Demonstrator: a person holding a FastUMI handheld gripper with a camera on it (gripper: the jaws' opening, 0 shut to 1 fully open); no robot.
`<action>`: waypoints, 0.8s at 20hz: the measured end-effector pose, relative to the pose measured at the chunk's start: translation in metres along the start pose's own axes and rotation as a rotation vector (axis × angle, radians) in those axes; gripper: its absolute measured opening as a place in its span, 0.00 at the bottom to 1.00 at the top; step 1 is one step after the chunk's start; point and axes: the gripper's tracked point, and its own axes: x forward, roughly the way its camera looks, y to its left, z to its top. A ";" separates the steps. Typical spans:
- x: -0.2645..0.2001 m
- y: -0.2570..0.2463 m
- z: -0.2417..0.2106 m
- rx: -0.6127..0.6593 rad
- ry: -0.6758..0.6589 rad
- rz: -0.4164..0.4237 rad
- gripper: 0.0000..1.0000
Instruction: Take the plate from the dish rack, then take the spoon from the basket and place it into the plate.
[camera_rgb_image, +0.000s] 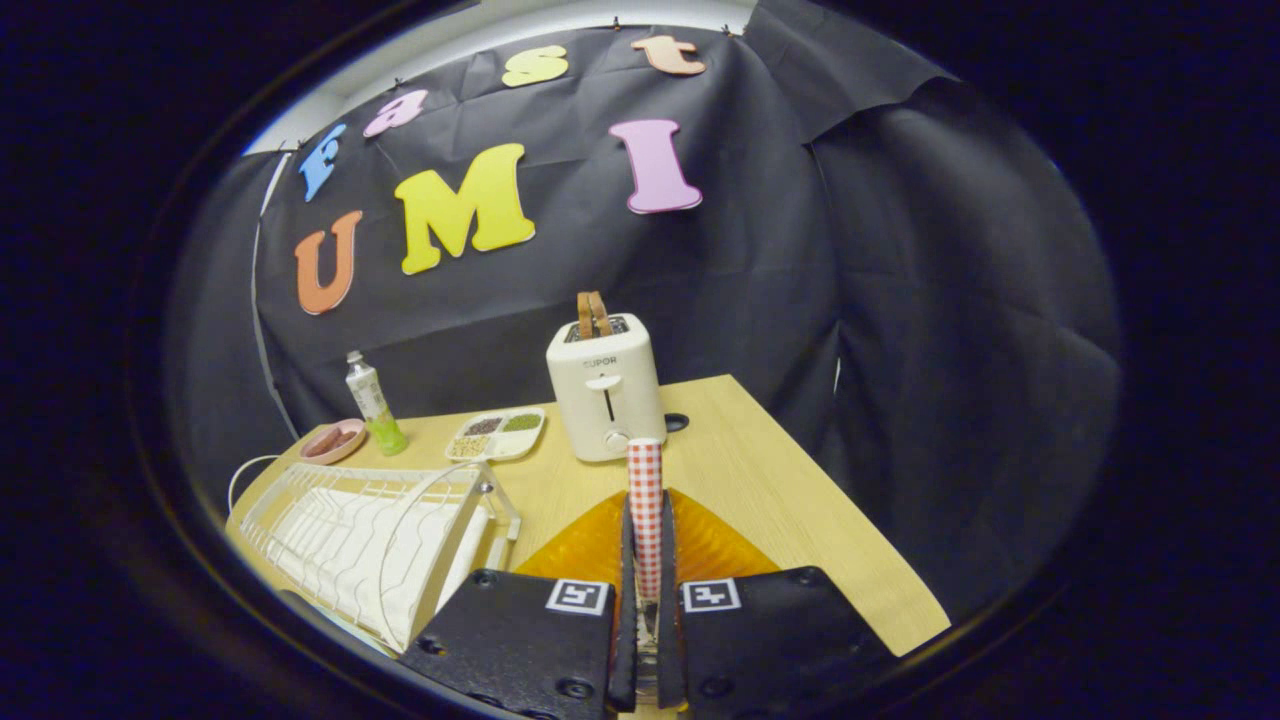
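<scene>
The gripper (646, 560) has its two fingers drawn close together, pinching a spoon (645, 500) by its red-and-white checked handle. The handle stands upright between the fingers and sticks out well past them, its rounded end in line with the lower front of the toaster (606, 392). The spoon's bowl is hidden down between the fingers, so I cannot tell its shape.

Directly under and just ahead of the fingers lies an orange ribbed plate (590, 548) on the wooden table (800, 520); its surface shows on both sides of the handle. Whether the spoon touches the plate cannot be told.

To the near left sits a white wire dish rack (370, 545) with a white drip tray under it, holding no plate. A thin white cord (240, 475) curls beside its far left corner.

Farther back, the cream toaster stands near the middle of the table with two brown slices (593, 314) poking out of its top. Left of it lies a white divided tray (498, 434) with small heaps of grains or beans in its compartments. Farther left, a clear bottle (373, 403) with greenish contents stands upright, and just beside it rests a small pink dish (333, 441). A dark round hole (676, 422) in the tabletop shows just right of the toaster.
</scene>
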 end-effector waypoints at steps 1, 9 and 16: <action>-0.005 -0.003 0.008 0.000 -0.022 -0.010 0.14; -0.093 0.041 0.085 -0.051 -0.231 0.041 0.14; -0.206 0.123 0.119 -0.105 -0.363 0.122 0.13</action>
